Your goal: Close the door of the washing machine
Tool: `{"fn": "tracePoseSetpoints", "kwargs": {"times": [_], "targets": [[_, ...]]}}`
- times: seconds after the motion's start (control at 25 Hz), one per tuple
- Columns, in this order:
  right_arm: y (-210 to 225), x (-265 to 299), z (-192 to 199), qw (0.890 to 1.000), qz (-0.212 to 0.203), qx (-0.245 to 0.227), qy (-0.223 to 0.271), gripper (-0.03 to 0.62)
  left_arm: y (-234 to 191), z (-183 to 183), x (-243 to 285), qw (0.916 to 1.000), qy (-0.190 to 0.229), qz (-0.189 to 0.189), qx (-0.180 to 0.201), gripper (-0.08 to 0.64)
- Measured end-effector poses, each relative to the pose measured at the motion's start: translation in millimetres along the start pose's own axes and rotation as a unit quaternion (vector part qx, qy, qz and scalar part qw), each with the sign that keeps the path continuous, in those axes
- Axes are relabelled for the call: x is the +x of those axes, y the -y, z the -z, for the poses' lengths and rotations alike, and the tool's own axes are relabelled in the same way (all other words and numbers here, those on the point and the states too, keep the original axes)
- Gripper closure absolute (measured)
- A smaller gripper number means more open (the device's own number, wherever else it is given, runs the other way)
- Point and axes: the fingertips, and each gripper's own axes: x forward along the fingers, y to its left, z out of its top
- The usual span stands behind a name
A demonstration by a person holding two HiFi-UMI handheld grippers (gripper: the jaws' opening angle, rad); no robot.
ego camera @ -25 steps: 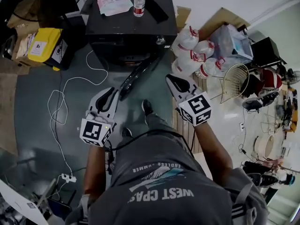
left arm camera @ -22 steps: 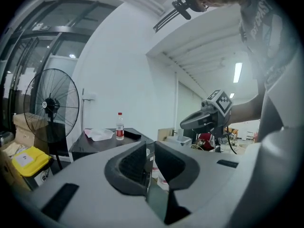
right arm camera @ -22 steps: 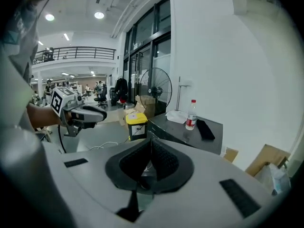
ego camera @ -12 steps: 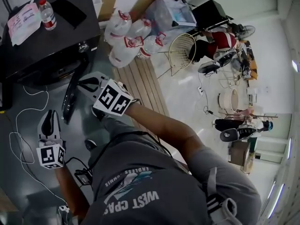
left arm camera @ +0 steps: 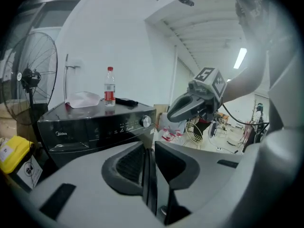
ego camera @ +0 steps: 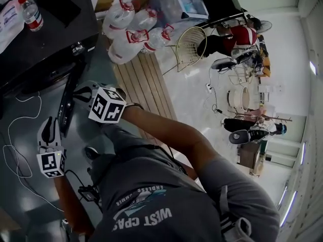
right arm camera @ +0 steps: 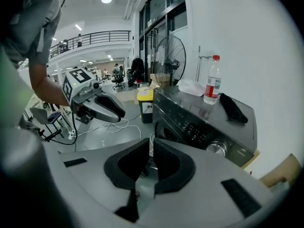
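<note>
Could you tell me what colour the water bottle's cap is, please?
The cap is red, clearest in the right gripper view.

The black front-loading washing machine (ego camera: 55, 37) ran off the head view's upper-left edge, and its drum opening was out of sight there. Its open dark door (ego camera: 66, 102) showed only edge-on. The label on the clear red-capped water bottle (ego camera: 31, 15) was too small to read.

The head view looks steeply down from above; both gripper views face the washing machine (left arm camera: 95, 127) from opposite sides.
</note>
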Motion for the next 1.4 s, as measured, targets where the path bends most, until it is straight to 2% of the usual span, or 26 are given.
{"fn": "tracePoseSetpoints", "kwargs": {"times": [0.16,0.36,0.48,0.56,0.8,1.08,1.28,1.4], "targets": [[-1,20,25,0.999,-0.025,-0.021,-0.019,0.529,9,23,18,0.9997,-0.024,0.007,0.007,0.474],[-3,41,48,0.996,-0.056,-0.054,-0.031,0.495,20,51,35,0.9986,-0.053,-0.003,0.005,0.424],[-1,50,63,0.993,-0.076,-0.082,-0.043,0.451,27,68,50,0.9974,-0.071,-0.009,0.000,0.392],[2,59,74,0.989,-0.089,-0.101,-0.055,0.407,28,80,61,0.9964,-0.083,-0.016,-0.005,0.368],[1,96,101,0.980,-0.110,-0.150,-0.078,0.378,17,123,77,0.9900,-0.129,-0.056,0.003,0.298],[-1,120,134,0.957,-0.123,-0.239,-0.112,0.364,18,160,95,0.9848,-0.163,-0.060,0.006,0.298],[1,121,135,0.953,-0.111,-0.266,-0.096,0.390,19,163,101,0.9854,-0.152,-0.073,0.021,0.342],[2,124,132,0.952,-0.099,-0.276,-0.092,0.396,13,162,100,0.9851,-0.146,-0.087,0.030,0.344]]}}
